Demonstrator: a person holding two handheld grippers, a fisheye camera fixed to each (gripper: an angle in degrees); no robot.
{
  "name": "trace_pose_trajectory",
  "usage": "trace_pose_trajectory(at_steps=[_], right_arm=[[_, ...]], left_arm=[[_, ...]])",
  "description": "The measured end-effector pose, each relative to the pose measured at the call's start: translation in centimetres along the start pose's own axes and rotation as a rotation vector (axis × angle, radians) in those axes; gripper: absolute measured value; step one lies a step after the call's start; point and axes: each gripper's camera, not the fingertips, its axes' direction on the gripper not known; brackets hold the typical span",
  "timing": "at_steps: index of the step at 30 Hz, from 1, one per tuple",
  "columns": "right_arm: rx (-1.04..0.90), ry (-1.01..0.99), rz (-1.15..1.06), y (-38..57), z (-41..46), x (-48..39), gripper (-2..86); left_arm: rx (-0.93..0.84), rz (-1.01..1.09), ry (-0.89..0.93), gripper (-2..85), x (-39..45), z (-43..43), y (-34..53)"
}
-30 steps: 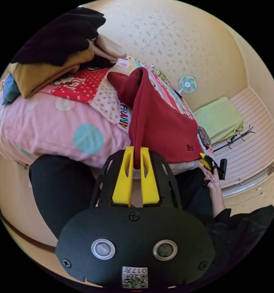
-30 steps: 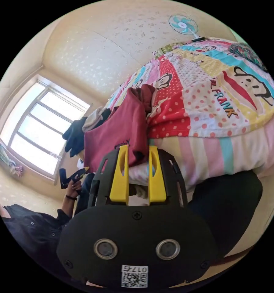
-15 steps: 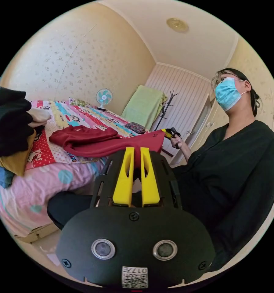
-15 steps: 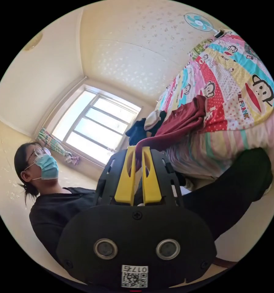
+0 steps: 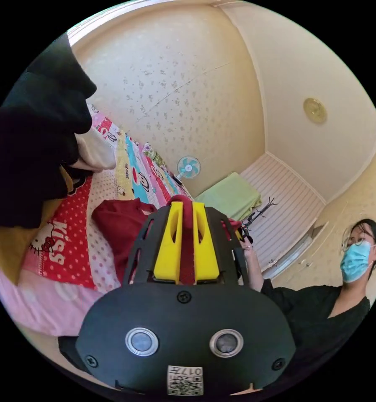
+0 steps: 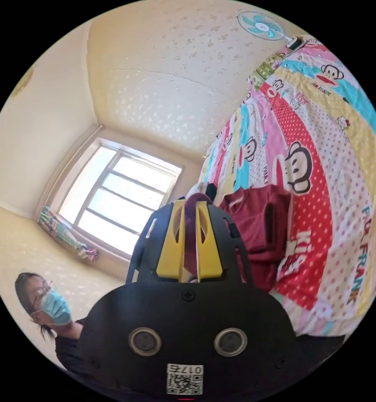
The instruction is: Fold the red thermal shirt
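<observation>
this is a bedroom in a home. a bed (image 6: 322,138) covered with a bright patchwork cartoon quilt takes up much of the room, and a pile of clothes (image 5: 33,155) sits on it. a small fan (image 5: 188,166) stands at the far end of the bed. the walls (image 5: 188,96) carry pale patterned wallpaper, a window (image 6: 121,197) lets in daylight, and a coat stand (image 5: 261,209) is near the panelled corner.

The shirt (image 5: 121,226) lies on the bed (image 6: 343,167) — a pile of clothes (image 5: 33,146) just beside it on the same bed — with a fan (image 6: 261,25) at the bed's far end by the wall.
</observation>
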Motion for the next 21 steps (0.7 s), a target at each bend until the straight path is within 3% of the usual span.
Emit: trace_pose_trajectory(at_steps=[6,11,16,19,21], right_arm=[[-0.124,0.116,-0.024,4.0,4.7,4.0,11.1],[-0.198,0.289,-0.081,13.6,5.1,5.4,11.9],[-0.232,0.237,-0.083,17.6,5.3,5.8,7.2],[-0.16,0.234,-0.036,17.7,2.4,5.2,3.9],[-0.203,0.346,-0.044,18.9,2.6,5.0,3.1]], left_arm=[[-0.011,0.07,-0.282,14.2,-2.0,5.5,-1.1],[-0.271,0.065,-0.485,13.9,-4.6,7.6,6.6],[-0.211,-0.012,-0.355,8.4,-6.1,7.0,10.2],[-0.278,-0.027,-0.294,3.7,-6.2,6.5,8.9],[-0.268,0.007,-0.316,2.8,-5.4,5.6,8.7]])
